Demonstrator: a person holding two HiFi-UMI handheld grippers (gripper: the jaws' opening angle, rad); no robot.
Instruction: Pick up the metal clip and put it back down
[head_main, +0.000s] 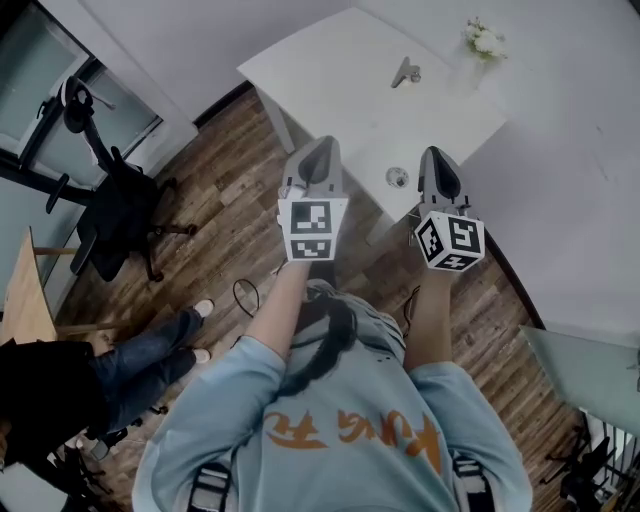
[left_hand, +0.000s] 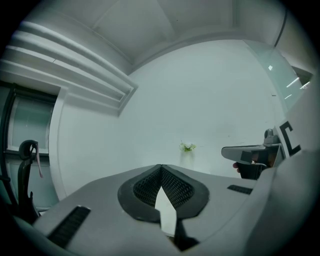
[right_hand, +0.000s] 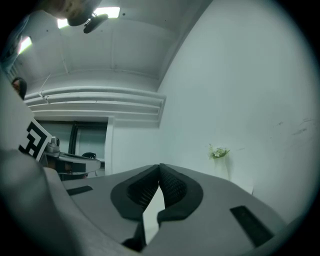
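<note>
— So, left to right, where does everything stand?

— My left gripper (head_main: 320, 150) is closed, its pads together with nothing between them. It hangs over the near edge of the white table (head_main: 330, 60). The metal clip (head_main: 405, 72) lies untouched towards the far side of the table, well apart from both tools. My right gripper (head_main: 438, 160) is also closed and empty, just beside a small round object (head_main: 397, 177) that I cannot identify. The flowers (head_main: 485, 40) sit at the far right corner.

— How would you take the clip well?

— I judge the right one is better placed. I should part its jaws before reaching, tip the nose down, since both gripper views look at the wall and not the tabletop, and come over the clip so the pads close across its body.

— And your arms?

— Both forearms stretch forward side by side, grippers nearly parallel, noses aimed at the table.
</note>
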